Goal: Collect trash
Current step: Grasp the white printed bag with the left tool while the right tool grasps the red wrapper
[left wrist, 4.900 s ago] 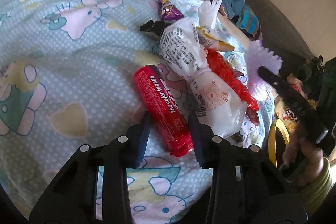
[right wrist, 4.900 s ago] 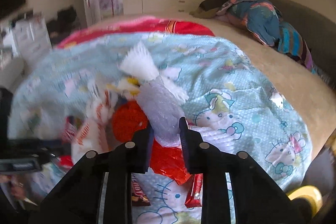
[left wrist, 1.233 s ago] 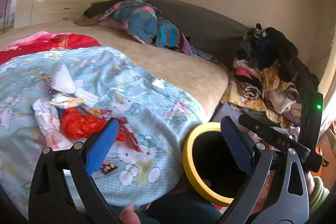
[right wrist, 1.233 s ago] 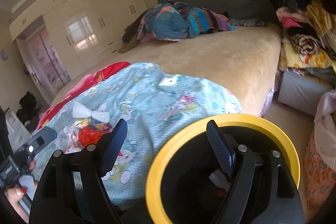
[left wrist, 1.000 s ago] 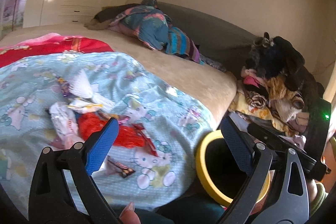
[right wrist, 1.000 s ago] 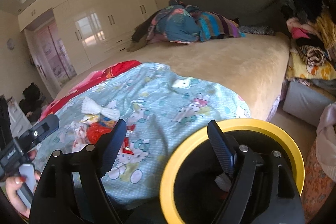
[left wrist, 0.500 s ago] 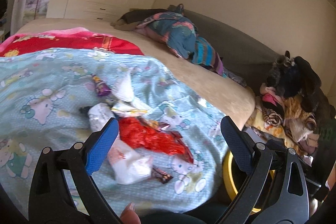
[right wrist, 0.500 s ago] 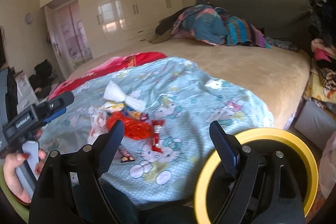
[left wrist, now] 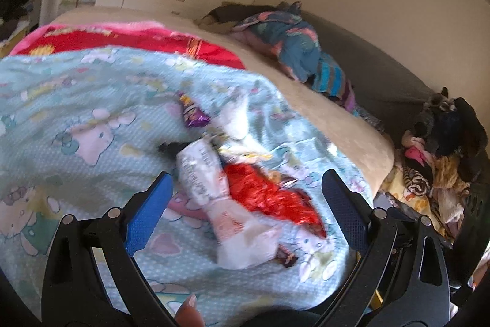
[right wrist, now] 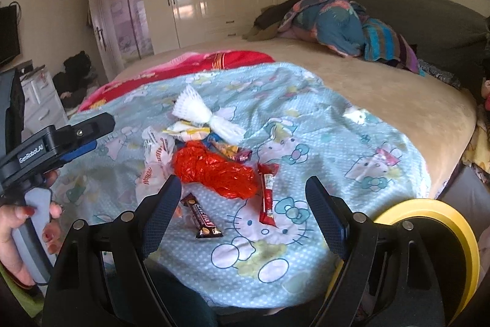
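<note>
Both wide open, empty: left gripper [left wrist: 245, 210], right gripper [right wrist: 242, 215]. Ahead on blanket [right wrist: 306, 100], loose wrappers: red bag [right wrist: 214, 170], candy bars [right wrist: 203, 218]. Likely light, crinkly, slippery; best pinched mid-body, over bunched folds. Bin [right wrist: 459, 235] right.

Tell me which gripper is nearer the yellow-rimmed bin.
Right. The right gripper hangs just beside the yellow-rimmed bin; the left gripper is across the trash pile, far from it.

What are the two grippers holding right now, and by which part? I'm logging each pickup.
Nothing. The left gripper and right gripper both stand open and empty above the wrappers on the blanket.
</note>
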Tool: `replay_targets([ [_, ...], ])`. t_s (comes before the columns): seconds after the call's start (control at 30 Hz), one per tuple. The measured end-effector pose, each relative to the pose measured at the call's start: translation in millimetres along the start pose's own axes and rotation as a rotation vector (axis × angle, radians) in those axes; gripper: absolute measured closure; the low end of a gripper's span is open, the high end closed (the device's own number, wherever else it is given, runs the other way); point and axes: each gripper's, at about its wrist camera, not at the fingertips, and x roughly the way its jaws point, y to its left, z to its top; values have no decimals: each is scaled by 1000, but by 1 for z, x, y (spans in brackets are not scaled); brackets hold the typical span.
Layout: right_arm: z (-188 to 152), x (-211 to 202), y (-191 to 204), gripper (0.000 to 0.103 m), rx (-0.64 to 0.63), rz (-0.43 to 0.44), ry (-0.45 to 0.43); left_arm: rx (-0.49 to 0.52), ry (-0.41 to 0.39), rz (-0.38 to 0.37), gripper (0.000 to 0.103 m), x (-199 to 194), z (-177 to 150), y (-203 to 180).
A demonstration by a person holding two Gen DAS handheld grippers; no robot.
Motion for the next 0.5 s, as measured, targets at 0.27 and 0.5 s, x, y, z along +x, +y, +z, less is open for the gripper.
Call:
replay_targets([
  [0.27, -11, 54, -13, 40, 20, -44, 163, -79, 134, -15, 14, 30, -18, 24],
  [0.5, -17, 89, -22, 56, 38, -72, 248, -106, 224, -56, 20, 52, -28, 22],
])
